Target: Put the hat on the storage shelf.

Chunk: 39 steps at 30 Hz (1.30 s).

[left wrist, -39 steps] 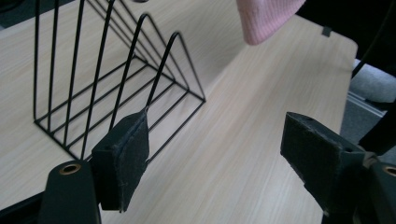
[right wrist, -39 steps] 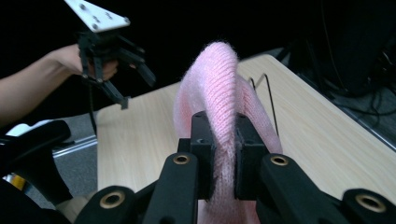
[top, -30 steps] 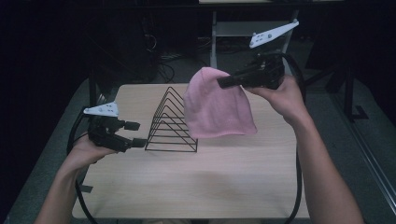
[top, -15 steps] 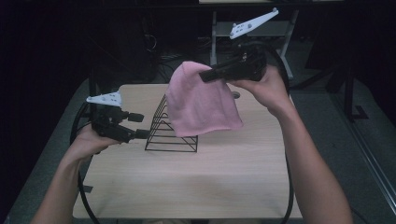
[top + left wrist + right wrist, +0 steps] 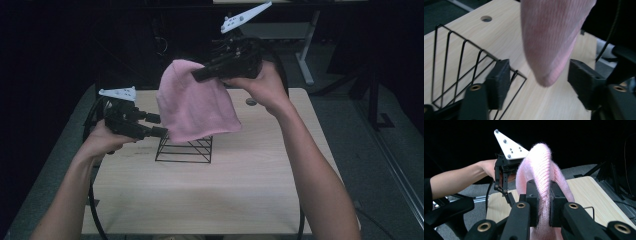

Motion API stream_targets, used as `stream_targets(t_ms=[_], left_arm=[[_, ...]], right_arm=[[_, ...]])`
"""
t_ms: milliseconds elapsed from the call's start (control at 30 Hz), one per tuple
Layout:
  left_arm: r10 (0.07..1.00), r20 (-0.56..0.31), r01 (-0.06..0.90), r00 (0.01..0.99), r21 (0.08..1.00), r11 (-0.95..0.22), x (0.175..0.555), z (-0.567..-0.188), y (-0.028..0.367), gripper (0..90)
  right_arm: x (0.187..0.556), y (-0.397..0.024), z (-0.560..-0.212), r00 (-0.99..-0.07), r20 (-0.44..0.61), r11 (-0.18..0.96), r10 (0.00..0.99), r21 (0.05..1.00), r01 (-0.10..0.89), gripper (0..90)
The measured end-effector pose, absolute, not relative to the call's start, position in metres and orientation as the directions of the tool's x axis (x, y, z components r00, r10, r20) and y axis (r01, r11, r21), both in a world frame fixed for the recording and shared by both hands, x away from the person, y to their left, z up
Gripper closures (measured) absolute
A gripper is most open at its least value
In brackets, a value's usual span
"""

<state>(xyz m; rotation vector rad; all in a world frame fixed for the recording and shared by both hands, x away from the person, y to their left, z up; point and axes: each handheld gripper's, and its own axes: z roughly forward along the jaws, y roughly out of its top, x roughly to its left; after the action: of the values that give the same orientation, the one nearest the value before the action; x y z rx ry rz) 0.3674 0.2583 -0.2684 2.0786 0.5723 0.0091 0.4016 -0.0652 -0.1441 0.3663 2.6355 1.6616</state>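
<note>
Wooden table [image 5: 240, 185], right gripper [image 5: 541, 195] pinching pink beanie [image 5: 195, 107]

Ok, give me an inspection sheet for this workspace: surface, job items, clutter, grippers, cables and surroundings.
Surface: light wooden table, round hole near its far edge.
Job's things: pink knitted hat held in the air over the black wire rack.
Clutter: nothing seen.
Grippers: right hand-held gripper shut on the hat; left hand-held gripper open, hat's lower edge hanging between its jaws.
Cables: black cable trailing off the table's left side.
Surroundings: dark; grey floor, table legs behind.
</note>
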Motion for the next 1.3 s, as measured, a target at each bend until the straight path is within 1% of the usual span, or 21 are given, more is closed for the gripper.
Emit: stream_targets(t_ms=[33, 67, 100, 133, 200, 300, 400, 600, 767, 867, 1067, 1300], left_arm=[[0.401, -0.215, 0.394, 0.891, 0.805, -0.443, 0.367, -0.268, 0.258, 41.4], [0.391, -0.218, 0.39, 0.894, 0.809, -0.441, 0.369, -0.268, 0.26, 41.4], [0.389, -0.233, 0.399, 0.891, 0.81, -0.429, 0.37, -0.267, 0.261, 55.4], [0.388, -0.241, 0.405, 0.89, 0.808, -0.427, 0.371, -0.266, 0.263, 58.3], [0.391, -0.235, 0.401, 0.89, 0.811, -0.425, 0.374, -0.264, 0.266, 69.1], [0.401, -0.228, 0.401, 0.887, 0.812, -0.425, 0.377, -0.262, 0.27, 76.4], [0.421, -0.216, 0.401, 0.881, 0.814, -0.421, 0.381, -0.26, 0.273, 80.5], [0.475, -0.171, 0.396, 0.863, 0.813, -0.427, 0.388, -0.258, 0.278, 83.0], [0.52, -0.154, 0.416, 0.84, 0.799, -0.435, 0.398, -0.261, 0.282, 83.1], [0.536, -0.153, 0.425, 0.83, 0.796, -0.431, 0.402, -0.263, 0.283, 83.1], [0.56, -0.121, 0.424, 0.819, 0.785, -0.451, 0.408, -0.268, 0.284, 83.0], [0.583, -0.099, 0.433, 0.807, 0.77, -0.469, 0.413, -0.273, 0.282, 82.9]], right_arm=[[0.402, -0.065, -0.144, -0.973, 0.12, 0.412, 0.199, 0.891, 0.194, 81.1], [0.403, -0.064, -0.144, -0.973, 0.118, 0.41, 0.197, 0.892, 0.191, 81.1], [0.405, -0.061, -0.144, -0.974, 0.117, 0.407, 0.196, 0.893, 0.19, 81.1], [0.406, -0.06, -0.144, -0.973, 0.119, 0.405, 0.197, 0.894, 0.192, 81.1], [0.408, -0.059, -0.144, -0.973, 0.118, 0.399, 0.199, 0.897, 0.19, 81.1], [0.412, -0.059, -0.145, -0.971, 0.12, 0.393, 0.206, 0.899, 0.195, 81.1], [0.416, -0.058, -0.147, -0.969, 0.126, 0.386, 0.213, 0.9, 0.201, 81.1], [0.428, -0.056, -0.153, -0.96, 0.134, 0.37, 0.245, 0.902, 0.221, 81.1], [0.442, -0.051, -0.163, -0.951, 0.146, 0.369, 0.272, 0.897, 0.243, 81.1], [0.447, -0.049, -0.167, -0.947, 0.152, 0.363, 0.282, 0.897, 0.252, 81.2], [0.457, -0.045, -0.176, -0.944, 0.15, 0.37, 0.294, 0.893, 0.257, 81.2], [0.461, -0.045, -0.185, -0.94, 0.164, 0.356, 0.299, 0.895, 0.269, 81.1]])
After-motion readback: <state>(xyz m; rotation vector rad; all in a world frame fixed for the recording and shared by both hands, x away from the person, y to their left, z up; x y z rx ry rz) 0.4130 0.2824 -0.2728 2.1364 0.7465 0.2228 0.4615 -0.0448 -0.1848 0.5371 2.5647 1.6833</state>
